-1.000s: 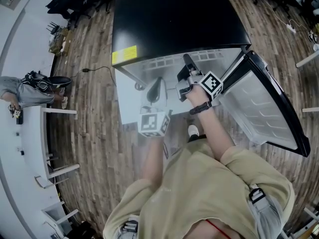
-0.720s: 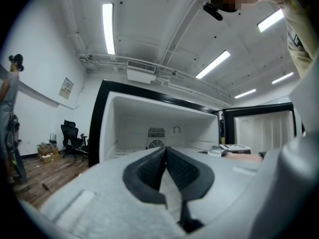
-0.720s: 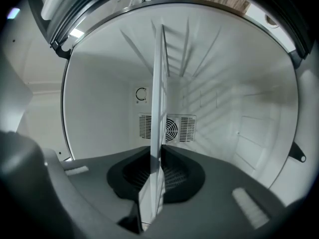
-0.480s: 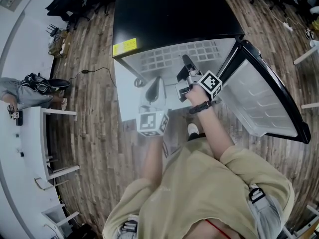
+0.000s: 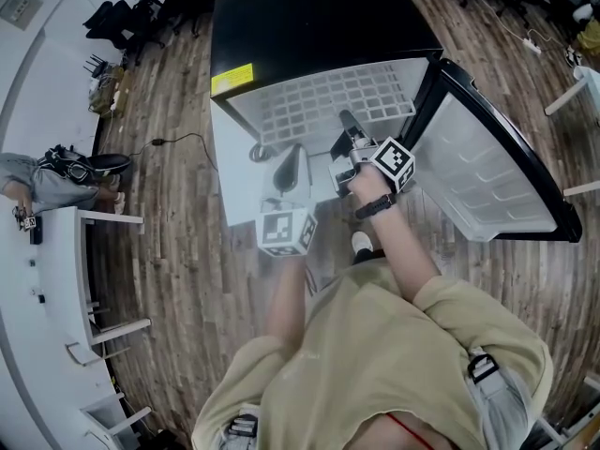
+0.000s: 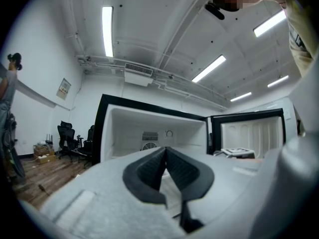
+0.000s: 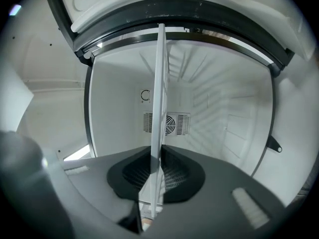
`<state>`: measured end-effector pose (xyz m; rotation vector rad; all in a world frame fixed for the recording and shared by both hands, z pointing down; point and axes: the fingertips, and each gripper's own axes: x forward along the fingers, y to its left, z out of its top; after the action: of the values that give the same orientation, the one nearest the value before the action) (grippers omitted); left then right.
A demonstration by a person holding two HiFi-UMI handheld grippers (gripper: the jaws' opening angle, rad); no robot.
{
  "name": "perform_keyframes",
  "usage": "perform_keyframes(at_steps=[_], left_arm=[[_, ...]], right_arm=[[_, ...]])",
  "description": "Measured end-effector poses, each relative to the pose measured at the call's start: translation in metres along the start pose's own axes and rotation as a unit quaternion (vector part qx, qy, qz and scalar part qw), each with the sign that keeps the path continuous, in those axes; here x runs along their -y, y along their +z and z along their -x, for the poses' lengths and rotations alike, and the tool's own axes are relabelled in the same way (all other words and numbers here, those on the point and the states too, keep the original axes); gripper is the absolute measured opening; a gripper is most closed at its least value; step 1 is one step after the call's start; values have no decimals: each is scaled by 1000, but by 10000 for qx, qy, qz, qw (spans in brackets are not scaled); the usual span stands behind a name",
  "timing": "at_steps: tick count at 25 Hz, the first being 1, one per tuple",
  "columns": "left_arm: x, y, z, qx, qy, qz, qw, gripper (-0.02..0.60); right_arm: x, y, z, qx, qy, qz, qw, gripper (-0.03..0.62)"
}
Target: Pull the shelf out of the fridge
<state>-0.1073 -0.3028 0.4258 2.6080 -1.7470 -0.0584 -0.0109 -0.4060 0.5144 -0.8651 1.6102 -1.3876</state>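
Two grippers, one item in handling.

**Item.** The shelf [image 5: 323, 101] is a white wire grid, flat, with a plain front rail. In the right gripper view it shows edge-on as a thin pale strip [image 7: 159, 83]. It appears undamaged and bare.

**Location.** The shelf sits partway out of the fridge [image 5: 319, 26]. Its front rail is between the right gripper's jaws, and the grid runs ahead of the tips toward the cavity. The rear edge cannot be made out.

**Right gripper** [image 5: 347, 127]. The jaws are pinched on the shelf's front rail [image 7: 157, 171], roughly mid-width. Judged reason: a central, near-level hold pulls straight along the side runners, so the grid is less likely to skew and bind.

**Left gripper** [image 5: 292, 157]. The jaws are pressed together with nothing between them [image 6: 166, 151]. It is just to the left of the right gripper, pointing into the open cavity and clear of the shelf. Judged reason: it is held in reserve to support the shelf once it leaves the runners.

**Door** [image 5: 487, 167]. It is swung wide on the right gripper's right side, which leaves the withdrawal path unobstructed.
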Motion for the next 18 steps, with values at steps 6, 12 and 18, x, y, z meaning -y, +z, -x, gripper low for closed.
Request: perform_keyframes(at_steps=[6, 12, 18], left_arm=[[5, 11, 28, 48, -130, 11, 9999, 3], [21, 32, 19, 35, -120, 25, 9999, 3], [20, 23, 71, 115, -162, -25, 9998, 3]], right_arm=[[-14, -21, 21, 28, 11, 30, 10000, 36], [-31, 3, 23, 75, -53, -54, 9999, 40], [-24, -34, 63, 107, -50, -32, 9999, 40]])
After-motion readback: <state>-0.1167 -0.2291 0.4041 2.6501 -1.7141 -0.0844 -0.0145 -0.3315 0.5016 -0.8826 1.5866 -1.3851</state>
